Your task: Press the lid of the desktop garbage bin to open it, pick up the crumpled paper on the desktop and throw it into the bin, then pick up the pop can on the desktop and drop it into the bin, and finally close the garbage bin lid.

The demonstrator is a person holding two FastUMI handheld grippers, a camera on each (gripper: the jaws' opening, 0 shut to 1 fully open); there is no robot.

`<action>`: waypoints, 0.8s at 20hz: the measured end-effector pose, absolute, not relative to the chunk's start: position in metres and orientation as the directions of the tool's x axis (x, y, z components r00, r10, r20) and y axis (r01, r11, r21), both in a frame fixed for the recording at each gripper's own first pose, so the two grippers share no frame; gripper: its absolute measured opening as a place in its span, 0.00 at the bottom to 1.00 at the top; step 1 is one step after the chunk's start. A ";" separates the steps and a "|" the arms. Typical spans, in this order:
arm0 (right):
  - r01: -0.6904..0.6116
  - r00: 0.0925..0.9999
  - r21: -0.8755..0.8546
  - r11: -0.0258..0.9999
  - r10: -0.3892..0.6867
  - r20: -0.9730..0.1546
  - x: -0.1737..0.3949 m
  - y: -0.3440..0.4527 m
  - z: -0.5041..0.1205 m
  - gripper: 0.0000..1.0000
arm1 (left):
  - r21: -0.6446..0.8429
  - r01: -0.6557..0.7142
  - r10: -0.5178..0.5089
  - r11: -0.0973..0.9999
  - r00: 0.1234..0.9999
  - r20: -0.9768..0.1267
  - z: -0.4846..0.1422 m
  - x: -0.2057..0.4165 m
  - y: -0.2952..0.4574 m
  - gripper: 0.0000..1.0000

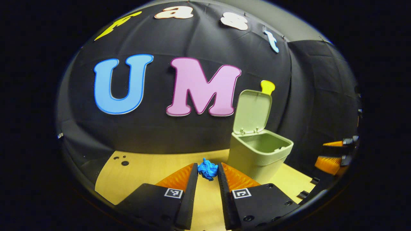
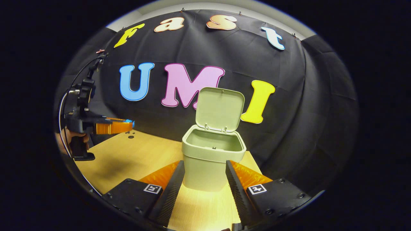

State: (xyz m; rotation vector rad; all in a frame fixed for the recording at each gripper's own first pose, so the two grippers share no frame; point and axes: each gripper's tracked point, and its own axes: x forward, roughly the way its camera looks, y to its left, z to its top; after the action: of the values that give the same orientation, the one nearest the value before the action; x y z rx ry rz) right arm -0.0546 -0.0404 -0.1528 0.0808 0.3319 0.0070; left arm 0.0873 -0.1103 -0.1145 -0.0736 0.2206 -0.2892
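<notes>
A blue crumpled paper (image 1: 208,170) is pinched between the fingertips of my left gripper (image 1: 208,167), which is shut on it and held above the table. In the right gripper view the left gripper (image 2: 113,125) hovers at the far left with the paper (image 2: 129,121) at its tip. The pale green bin (image 1: 259,155) stands just right of the paper with its lid (image 1: 253,112) raised upright. My right gripper (image 2: 205,166) is open, its fingers either side of the bin (image 2: 212,160), close in front of it; the lid (image 2: 220,109) stands open behind.
The light wooden table (image 2: 128,160) carries the bin near its back right part. Small dark holes (image 1: 123,160) mark the table's far left. A hand (image 2: 73,136) holds the left gripper's handle. The black cloth wall closes off the back.
</notes>
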 end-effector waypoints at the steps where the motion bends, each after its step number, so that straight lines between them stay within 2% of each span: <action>1: 0.015 0.944 0.085 0.996 0.014 -0.330 -0.055 -0.043 -0.155 0.82 | -0.109 0.290 -0.307 0.951 0.933 -0.186 -0.108 0.094 -0.121 0.41; 8: 0.073 0.933 0.086 0.994 -0.038 -0.359 -0.067 -0.074 -0.169 0.82 | -0.090 0.403 -0.412 0.911 0.902 -0.131 -0.085 0.122 -0.193 0.41; 9: 0.083 0.931 0.089 0.993 -0.046 -0.362 -0.068 -0.079 -0.170 0.82 | -0.086 0.418 -0.427 0.904 0.895 -0.131 -0.085 0.125 -0.205 0.37; 11: 0.107 0.928 0.096 0.990 -0.064 -0.368 -0.072 -0.091 -0.172 0.82 | -0.088 0.456 -0.464 0.885 0.876 -0.133 -0.087 0.140 -0.236 0.37; 12: 0.119 0.925 0.097 0.988 -0.075 -0.372 -0.074 -0.098 -0.174 0.82 | -0.091 0.468 -0.477 0.879 0.868 -0.138 -0.088 0.144 -0.247 0.41; 16: 0.143 0.916 0.082 0.986 -0.101 -0.387 -0.083 -0.119 -0.181 0.82 | -0.082 0.489 -0.496 0.868 0.851 -0.171 -0.104 0.161 -0.279 0.41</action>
State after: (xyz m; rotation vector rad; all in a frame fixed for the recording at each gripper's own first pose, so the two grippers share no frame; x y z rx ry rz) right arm -0.0833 -0.1190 -0.1812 0.1098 0.3922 -0.1256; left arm 0.1608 -0.2791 -0.1040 -0.0359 0.1901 -0.5189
